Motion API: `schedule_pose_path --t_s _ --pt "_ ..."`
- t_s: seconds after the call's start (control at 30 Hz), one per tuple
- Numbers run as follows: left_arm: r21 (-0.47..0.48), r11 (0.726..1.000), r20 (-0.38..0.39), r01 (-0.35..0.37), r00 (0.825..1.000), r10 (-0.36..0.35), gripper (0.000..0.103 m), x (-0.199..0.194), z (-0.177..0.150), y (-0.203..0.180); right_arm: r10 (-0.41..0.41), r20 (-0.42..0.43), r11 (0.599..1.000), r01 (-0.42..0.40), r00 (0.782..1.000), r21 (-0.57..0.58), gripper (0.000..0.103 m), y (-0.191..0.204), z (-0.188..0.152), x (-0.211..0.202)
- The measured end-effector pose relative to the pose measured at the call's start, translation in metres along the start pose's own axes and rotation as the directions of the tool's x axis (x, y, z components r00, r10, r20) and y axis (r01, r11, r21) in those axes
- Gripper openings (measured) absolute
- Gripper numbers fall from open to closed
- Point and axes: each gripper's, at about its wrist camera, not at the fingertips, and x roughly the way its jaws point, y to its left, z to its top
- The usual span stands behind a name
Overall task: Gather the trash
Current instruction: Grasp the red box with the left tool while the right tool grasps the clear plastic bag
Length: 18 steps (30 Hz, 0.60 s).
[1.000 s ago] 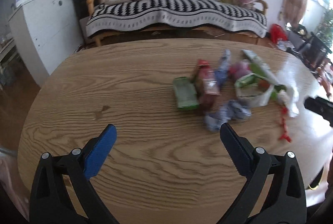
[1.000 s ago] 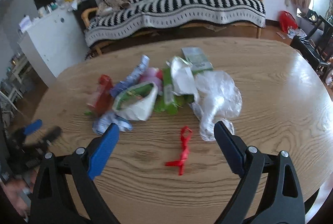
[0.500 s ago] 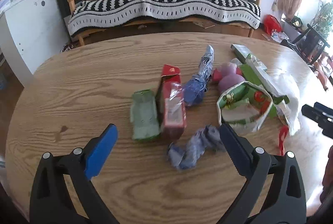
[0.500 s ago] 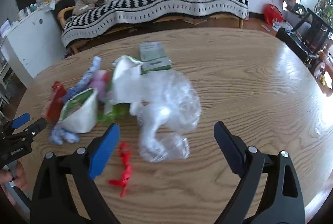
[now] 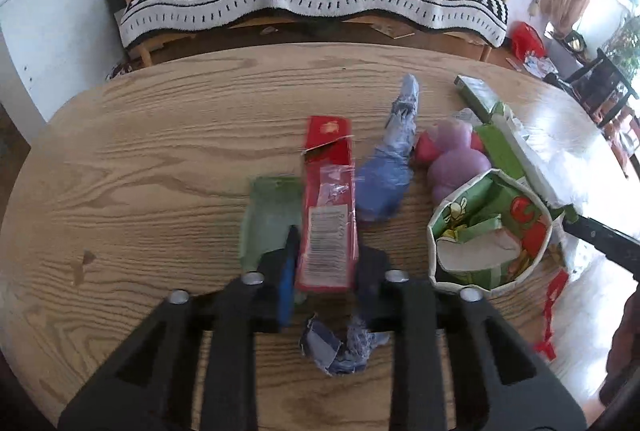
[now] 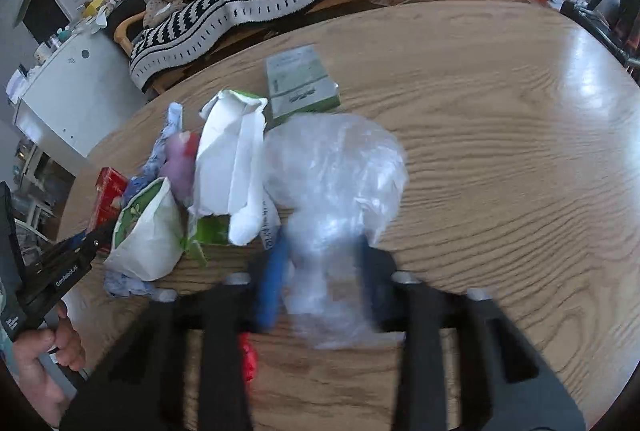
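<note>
The left gripper [image 5: 325,267] has its jaws narrowed around the near end of the red packet [image 5: 329,215], one jaw on each long edge. The packet lies flat on the bench [image 5: 160,151] at the centre of the left view, its long axis running straight up the frame, away from the jaws, so the grip falls across its short width. The frame is blurred here, so I judge the jaws closed on the packet rather than merely flanking it. A pale green wrapper [image 5: 272,215] lies just left of the packet, touching the left jaw, and may be dragged along. A blue crumple [image 5: 340,343] sits below the jaws, under the gripper.

The right gripper [image 6: 322,271] has its jaws drawn in on the lower neck of the clear bag [image 6: 332,183]. The bag billows up from the jaws toward the middle of the right view, and its tail spills below them. The film is smeared, but the jaws look pinched on it.

Each gripper has the piece nearest it: packet at the left of the heap, bag at the right. Between them remain the green pouch [image 5: 488,235], the white carton [image 6: 232,163] and the red tie [image 5: 550,311]; these are left to collect.
</note>
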Motion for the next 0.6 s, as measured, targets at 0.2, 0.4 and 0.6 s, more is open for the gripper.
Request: schedule_pose_path --t_s 0.2,0.4,0.6 --pt "0.009 1.000 0.040 0.029 0.999 -0.030 0.022 -0.026 0.001 0.002 0.002 0.107 0.999 0.002 0.994 -0.039 0.022 0.015 0.002 -0.040" --pt "-0.011 0.999 0.079 0.053 0.995 -0.052 0.022 -0.054 0.000 0.013 0.026 0.132 0.997 -0.017 0.991 -0.069 0.022 0.023 -0.001 -0.061" --pt "-0.005 0.997 0.108 0.074 0.991 -0.073 0.022 -0.076 -0.002 0.009 0.011 0.153 0.996 0.003 0.988 -0.091 0.022 0.014 -0.008 -0.085"
